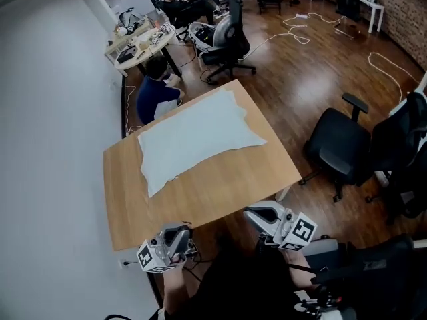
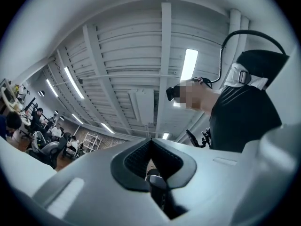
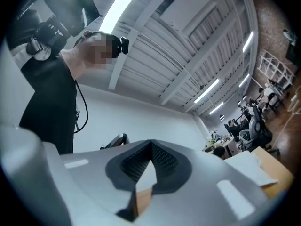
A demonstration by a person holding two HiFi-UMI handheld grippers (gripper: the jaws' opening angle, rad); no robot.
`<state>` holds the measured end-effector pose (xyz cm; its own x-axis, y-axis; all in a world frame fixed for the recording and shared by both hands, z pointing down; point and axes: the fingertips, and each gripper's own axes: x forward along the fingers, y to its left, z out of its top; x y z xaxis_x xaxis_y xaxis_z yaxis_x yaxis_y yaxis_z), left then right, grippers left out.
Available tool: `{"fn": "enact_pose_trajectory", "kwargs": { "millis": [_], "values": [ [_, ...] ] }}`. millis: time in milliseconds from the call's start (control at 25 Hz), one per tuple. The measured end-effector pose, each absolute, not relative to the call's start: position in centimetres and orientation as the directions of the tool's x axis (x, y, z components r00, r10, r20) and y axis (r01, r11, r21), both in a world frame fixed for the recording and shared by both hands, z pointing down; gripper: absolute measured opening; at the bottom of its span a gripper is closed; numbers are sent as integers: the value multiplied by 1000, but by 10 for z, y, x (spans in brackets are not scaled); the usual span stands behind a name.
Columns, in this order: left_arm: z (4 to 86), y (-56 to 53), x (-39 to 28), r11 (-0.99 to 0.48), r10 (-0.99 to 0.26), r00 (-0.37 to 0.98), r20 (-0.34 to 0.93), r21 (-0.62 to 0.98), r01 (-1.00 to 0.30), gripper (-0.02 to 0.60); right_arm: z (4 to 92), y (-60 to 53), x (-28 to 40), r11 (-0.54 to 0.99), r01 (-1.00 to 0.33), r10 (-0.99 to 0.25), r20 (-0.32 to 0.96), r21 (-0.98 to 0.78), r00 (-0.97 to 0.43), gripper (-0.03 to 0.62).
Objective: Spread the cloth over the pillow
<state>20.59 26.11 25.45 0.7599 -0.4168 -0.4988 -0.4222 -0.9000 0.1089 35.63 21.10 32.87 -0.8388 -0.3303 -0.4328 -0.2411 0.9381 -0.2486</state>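
Black office chair at right, second chair top centre; a person in blue crouches upper left — cluttered bench behind, white cables across the wooden floor.

I find no word, number, brand or sign that I can read in any of my views. The nearest thing to print is the square black-and-white markers on the left cube of the left gripper and on the right cube of the right gripper. They are patterns, not letters or digits.
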Motion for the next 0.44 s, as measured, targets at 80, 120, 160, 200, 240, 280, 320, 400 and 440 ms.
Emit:
{"fn": "enact_pose_trajectory", "kwargs": {
  "millis": [80,120,160,200,240,280,320,400,440],
  "values": [
    [242,264,218,-910,-387,763,-517,80,-407,2,324,216,363,942,-238,-323,-448,-236,-834,3],
    [236,267,223,-914,-375,760,-530,74,-400,2,322,219,366,944,-236,-319,-453,-231,-832,2],
    [233,270,228,-916,-369,756,-541,76,-393,2,322,221,369,945,-234,-316,-453,-227,-834,2],
    [235,272,232,-918,-367,752,-547,82,-389,2,323,222,370,946,-233,-314,-448,-227,-837,2],
    [238,274,234,-918,-369,751,-547,90,-386,2,324,223,371,946,-231,-312,-442,-228,-841,3],
    [243,275,235,-919,-371,753,-544,96,-384,2,325,224,370,946,-231,-311,-440,-228,-842,3],
    [248,276,235,-918,-374,754,-540,103,-382,2,326,227,370,946,-232,-312,-441,-225,-842,2],
    [257,276,233,-917,-383,753,-535,124,-379,2,327,233,371,945,-242,-318,-443,-220,-838,3],
    [261,276,231,-916,-389,751,-533,137,-377,2,328,237,372,943,-249,-324,-444,-219,-836,3]
  ]
}}
